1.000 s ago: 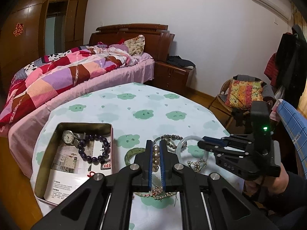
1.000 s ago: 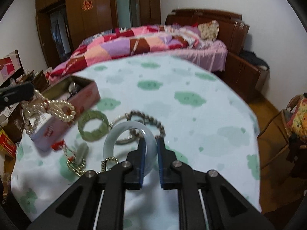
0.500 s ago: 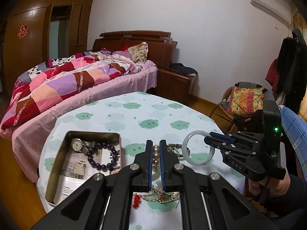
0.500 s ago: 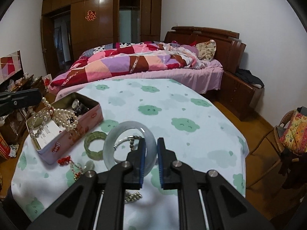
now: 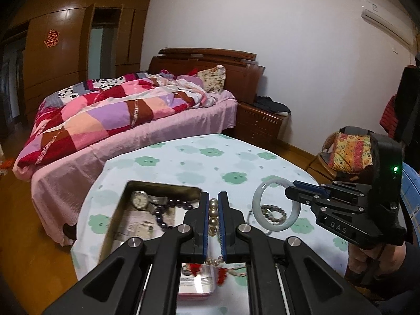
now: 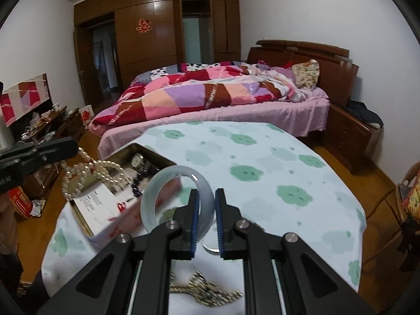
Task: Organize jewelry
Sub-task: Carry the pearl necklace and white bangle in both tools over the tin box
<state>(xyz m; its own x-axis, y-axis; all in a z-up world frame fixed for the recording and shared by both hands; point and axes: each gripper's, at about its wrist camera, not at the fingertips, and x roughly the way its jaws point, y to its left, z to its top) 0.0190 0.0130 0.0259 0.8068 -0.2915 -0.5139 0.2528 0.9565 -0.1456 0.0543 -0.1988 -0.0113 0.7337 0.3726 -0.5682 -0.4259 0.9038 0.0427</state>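
My left gripper (image 5: 213, 211) is shut on a pearl necklace (image 5: 213, 219), held above the near end of an open metal tin (image 5: 126, 210). From the right wrist view the pearl necklace (image 6: 92, 173) dangles in loops from the left gripper's fingers (image 6: 50, 149) over the tin (image 6: 147, 152). Inside the tin lie a wristwatch (image 5: 140, 200) and a dark bead bracelet (image 5: 168, 218). My right gripper (image 6: 206, 207) is shut on a pale jade bangle (image 6: 162, 183), lifted off the table. The left wrist view shows that bangle (image 5: 275, 203) upright at the right gripper's tip (image 5: 291, 190).
A round table with a cloud-print cloth (image 6: 262, 162) holds a grey bead bracelet (image 5: 274, 211), a gold chain (image 6: 207, 292) near my right gripper and red-tasselled pieces (image 5: 223, 273). A bed (image 5: 118, 115) stands beyond the table, a chair with a cushion (image 5: 349, 152) to the right.
Both grippers have risen off the table with their pieces. The bangle has left the cloth, and the pearls have shifted toward the tin.
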